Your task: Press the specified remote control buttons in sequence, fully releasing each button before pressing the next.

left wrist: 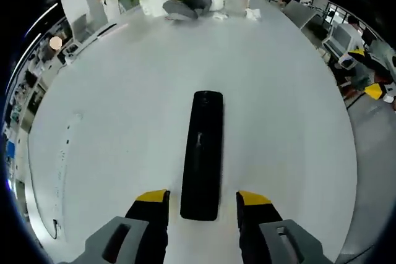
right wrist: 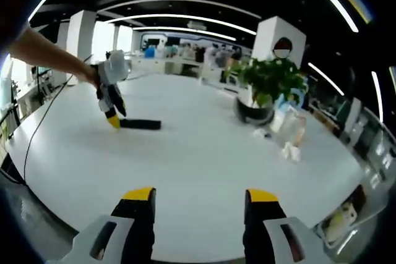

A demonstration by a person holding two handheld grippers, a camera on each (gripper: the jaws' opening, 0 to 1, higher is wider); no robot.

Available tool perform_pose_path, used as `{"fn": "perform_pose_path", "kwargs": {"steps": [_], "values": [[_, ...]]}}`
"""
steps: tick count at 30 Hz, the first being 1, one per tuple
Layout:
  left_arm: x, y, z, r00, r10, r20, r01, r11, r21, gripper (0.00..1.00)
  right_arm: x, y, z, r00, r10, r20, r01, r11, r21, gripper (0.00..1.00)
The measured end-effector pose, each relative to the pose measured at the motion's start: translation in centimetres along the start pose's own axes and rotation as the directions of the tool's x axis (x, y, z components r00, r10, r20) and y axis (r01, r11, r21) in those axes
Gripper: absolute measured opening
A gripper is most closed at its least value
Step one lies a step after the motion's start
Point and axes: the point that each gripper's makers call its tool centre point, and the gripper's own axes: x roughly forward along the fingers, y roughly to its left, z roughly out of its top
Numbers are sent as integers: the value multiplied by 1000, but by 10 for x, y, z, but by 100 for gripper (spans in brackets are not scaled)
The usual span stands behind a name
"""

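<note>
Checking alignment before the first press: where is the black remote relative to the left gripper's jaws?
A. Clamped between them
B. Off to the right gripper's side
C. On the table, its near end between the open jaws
C: the remote lies flat on the white table, with the left gripper open around its near end.

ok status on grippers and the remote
Left gripper open, jaws straddling the near end of the long black remote. Right gripper open, empty. Path clear.

right gripper (right wrist: 201, 199) hangs with jaws apart over the white desk (right wrist: 204, 153). far left, the left gripper (right wrist: 113, 114) tips down at the remote (right wrist: 140, 124).
</note>
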Motion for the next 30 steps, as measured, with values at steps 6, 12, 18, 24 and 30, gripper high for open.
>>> {"fn": "perform_pose_path", "kwargs": {"steps": [6, 12, 18, 24, 30], "values": [[-4, 0, 0, 1000, -4, -18, 5, 1000, 5, 43, 0, 3, 0, 1000, 13, -2, -13, 1000, -3, 53], [-5, 1, 0, 999, -5, -32, 5, 1000, 2, 43, -1, 1, 0, 1000, 7, 0, -7, 1000, 3, 52], [-5, 1, -1, 1000, -7, -19, 7, 1000, -1, 42, -1, 3, -1, 1000, 16, -3, -16, 1000, -3, 51], [-4, 5, 0, 1000, 5, -31, -5, 1000, -15, 29, 2, -2, -7, 1000, 19, -23, -19, 1000, -12, 50], [-5, 7, 0, 996, 14, -83, -15, 1000, -12, 24, 1, -5, -7, 1000, 18, -16, -18, 1000, 4, 48]]}}
